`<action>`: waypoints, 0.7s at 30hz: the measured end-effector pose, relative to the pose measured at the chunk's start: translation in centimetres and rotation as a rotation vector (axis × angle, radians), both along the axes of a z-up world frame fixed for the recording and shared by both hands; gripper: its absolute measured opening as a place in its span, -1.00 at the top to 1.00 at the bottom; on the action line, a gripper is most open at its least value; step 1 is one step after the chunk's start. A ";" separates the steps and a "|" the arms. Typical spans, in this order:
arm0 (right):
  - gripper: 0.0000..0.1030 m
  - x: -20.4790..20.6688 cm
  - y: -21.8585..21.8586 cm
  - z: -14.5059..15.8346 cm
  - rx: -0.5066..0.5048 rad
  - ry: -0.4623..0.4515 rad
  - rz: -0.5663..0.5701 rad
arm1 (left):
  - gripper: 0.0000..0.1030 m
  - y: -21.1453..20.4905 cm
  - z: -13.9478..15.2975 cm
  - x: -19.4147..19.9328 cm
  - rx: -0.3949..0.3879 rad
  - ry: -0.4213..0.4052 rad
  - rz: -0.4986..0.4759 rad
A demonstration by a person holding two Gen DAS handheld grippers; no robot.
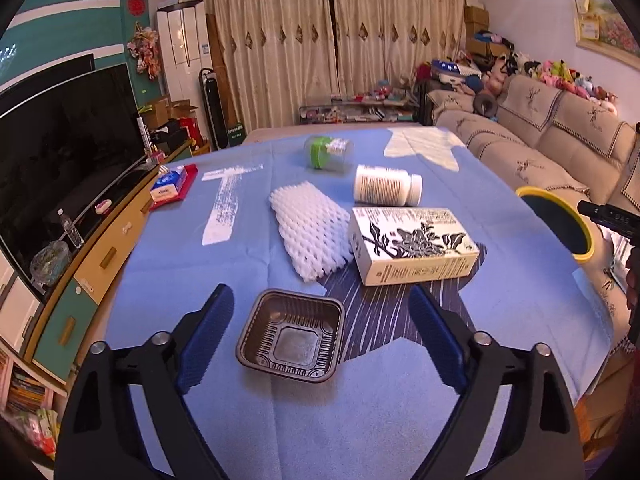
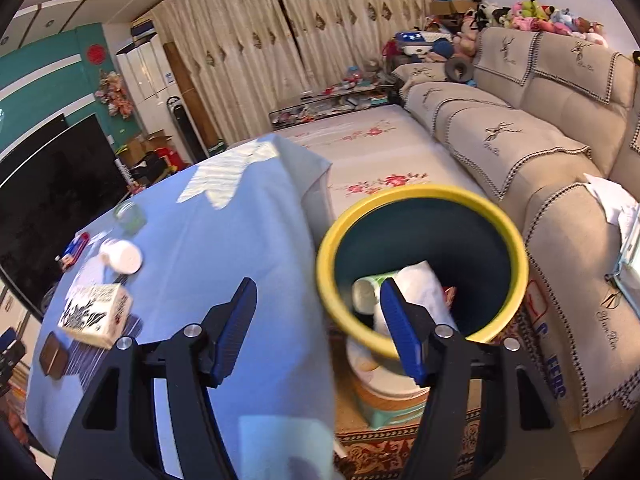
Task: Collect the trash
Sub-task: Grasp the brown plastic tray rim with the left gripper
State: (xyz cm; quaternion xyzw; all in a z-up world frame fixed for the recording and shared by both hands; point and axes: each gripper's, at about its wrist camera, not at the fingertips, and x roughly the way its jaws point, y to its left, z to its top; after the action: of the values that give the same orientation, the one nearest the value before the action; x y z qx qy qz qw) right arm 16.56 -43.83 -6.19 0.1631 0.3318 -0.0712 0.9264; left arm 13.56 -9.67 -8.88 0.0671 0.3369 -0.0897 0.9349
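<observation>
We are bracketing the tray (image 1: 291, 336) with the left gripper (image 1: 321, 332), jaws standing wide and clear of both walls. The tray is sitting upright on the blue cloth (image 1: 192, 264), near the box (image 1: 414, 245) and the foam net (image 1: 308, 228). We are judging that a centred, squared, gentle closure is avoiding crushing its thin rim. The right gripper (image 2: 318, 330) is hanging half open and empty by the bin (image 2: 516, 240).
</observation>
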 end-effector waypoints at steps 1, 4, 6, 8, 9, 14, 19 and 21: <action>-0.19 -0.2 0.6 0.0 0.008 -0.004 0.015 | -0.58 -0.1 -0.5 0.4 0.001 0.016 -0.001; -0.19 -0.5 1.7 0.2 0.021 -0.012 0.041 | -0.36 -0.3 -2.0 1.6 0.004 0.064 0.009; -0.19 -0.6 2.2 0.1 0.027 -0.011 0.052 | -0.27 -0.4 -2.8 2.1 0.001 0.089 0.010; -0.19 -0.7 2.1 0.0 0.032 -0.008 0.053 | -0.23 -0.5 -3.4 2.5 0.002 0.105 0.012; -0.19 -0.7 2.1 -0.1 0.037 -0.005 0.051 | -0.20 -0.7 -3.6 2.7 0.003 0.108 0.011; -0.19 -0.4 1.6 -0.9 0.065 0.010 0.045 | -0.04 -1.1 -4.4 3.3 0.014 0.129 0.011; -0.19 -0.4 1.4 -1.3 0.087 0.014 0.046 | 0.10 -1.3 -5.1 3.6 0.018 0.156 0.006; -0.19 -0.4 1.4 -1.3 0.093 0.012 0.048 | 0.25 -1.4 -5.4 3.7 0.017 0.168 0.000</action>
State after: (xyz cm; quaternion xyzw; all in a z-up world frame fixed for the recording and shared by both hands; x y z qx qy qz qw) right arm 16.17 -42.45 -7.51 0.1975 0.3442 -0.0345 0.9172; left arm 17.24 -11.07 -14.28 0.0673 0.4150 -0.0922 0.9026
